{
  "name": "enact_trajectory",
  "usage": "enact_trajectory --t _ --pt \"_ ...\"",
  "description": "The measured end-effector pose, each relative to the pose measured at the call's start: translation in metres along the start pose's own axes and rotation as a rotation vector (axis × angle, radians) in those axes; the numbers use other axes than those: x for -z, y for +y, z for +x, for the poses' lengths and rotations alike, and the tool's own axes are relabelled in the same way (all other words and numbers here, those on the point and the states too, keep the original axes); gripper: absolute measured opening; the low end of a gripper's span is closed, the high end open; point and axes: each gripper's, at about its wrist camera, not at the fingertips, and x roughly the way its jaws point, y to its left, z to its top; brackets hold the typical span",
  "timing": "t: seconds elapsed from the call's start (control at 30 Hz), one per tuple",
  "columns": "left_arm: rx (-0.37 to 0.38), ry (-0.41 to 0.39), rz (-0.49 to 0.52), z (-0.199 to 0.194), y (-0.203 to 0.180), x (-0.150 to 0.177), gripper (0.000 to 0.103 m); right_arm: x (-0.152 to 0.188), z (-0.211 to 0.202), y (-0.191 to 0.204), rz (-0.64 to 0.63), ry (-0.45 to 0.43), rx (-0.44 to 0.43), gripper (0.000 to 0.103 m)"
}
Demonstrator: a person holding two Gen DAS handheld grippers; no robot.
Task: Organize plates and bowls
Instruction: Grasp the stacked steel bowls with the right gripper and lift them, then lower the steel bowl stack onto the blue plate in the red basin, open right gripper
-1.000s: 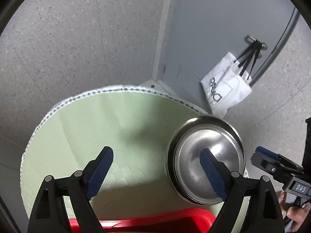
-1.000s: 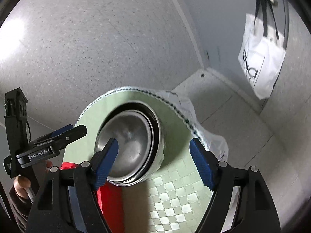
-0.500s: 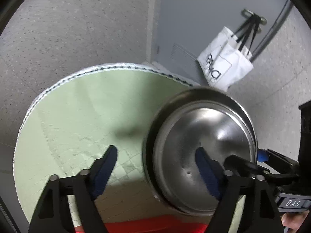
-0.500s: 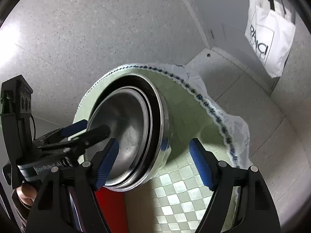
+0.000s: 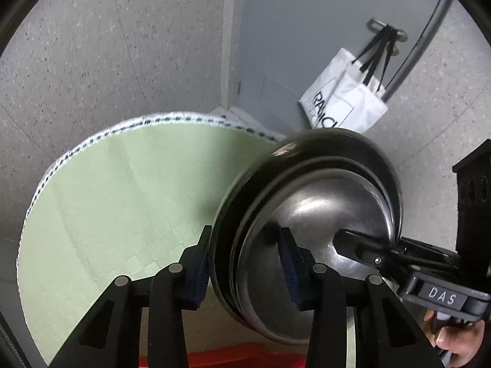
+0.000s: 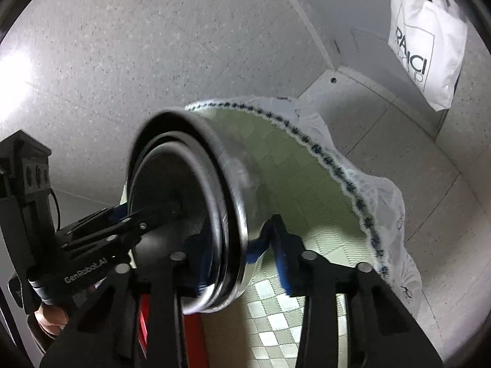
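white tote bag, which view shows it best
The left wrist view: the whole white tote bag shows, hanging by its black straps from a wall hook. In the right wrist view the same bag sits at the upper right edge, its top cropped.

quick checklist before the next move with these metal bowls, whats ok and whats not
1. Left gripper straddles the rim of the stacked bowls, one finger inside, one outside: ok.
2. Right gripper straddles the opposite rim, same way: ok.
3. Bowls nested, not slipping apart: ok, though motion blur hides detail.
4. Stack level: not ok, it looks tilted.
5. Bare green tablecloth beside the stack for setting down: ok.
6. Red item at the near table edge clear of the stack: cannot tell.
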Motion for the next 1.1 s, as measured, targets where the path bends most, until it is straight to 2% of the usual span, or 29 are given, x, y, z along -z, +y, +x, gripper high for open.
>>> enact_trajectory --t 0.23,0.47,0.6,0.77,0.93,1.1 --pt "0.039 -0.098 0.020 -0.039 -0.012 0.009 0.037 0.001 -0.038 0.014 -0.016 -0.100 -0.002 0.032" --pt "0.093 -0.219 0.047 -0.114 -0.012 0.046 0.037 0.016 -0.097 0.054 -0.063 -0.220 0.012 0.032" --pt "0.102 -0.258 0.056 -0.155 0.005 0.083 0.037 0.039 -0.115 0.088 -0.075 -0.249 -0.005 0.032" --pt "0.103 -0.281 0.056 -0.194 0.043 0.141 0.037 0.077 -0.117 0.126 -0.103 -0.253 -0.009 0.032" --pt "0.092 -0.261 0.042 -0.224 0.080 0.198 0.037 0.121 -0.100 0.158 -0.113 -0.220 -0.013 0.032" --pt "0.076 -0.215 0.043 -0.246 0.099 0.246 0.037 0.159 -0.077 0.172 -0.093 -0.171 -0.013 0.032"
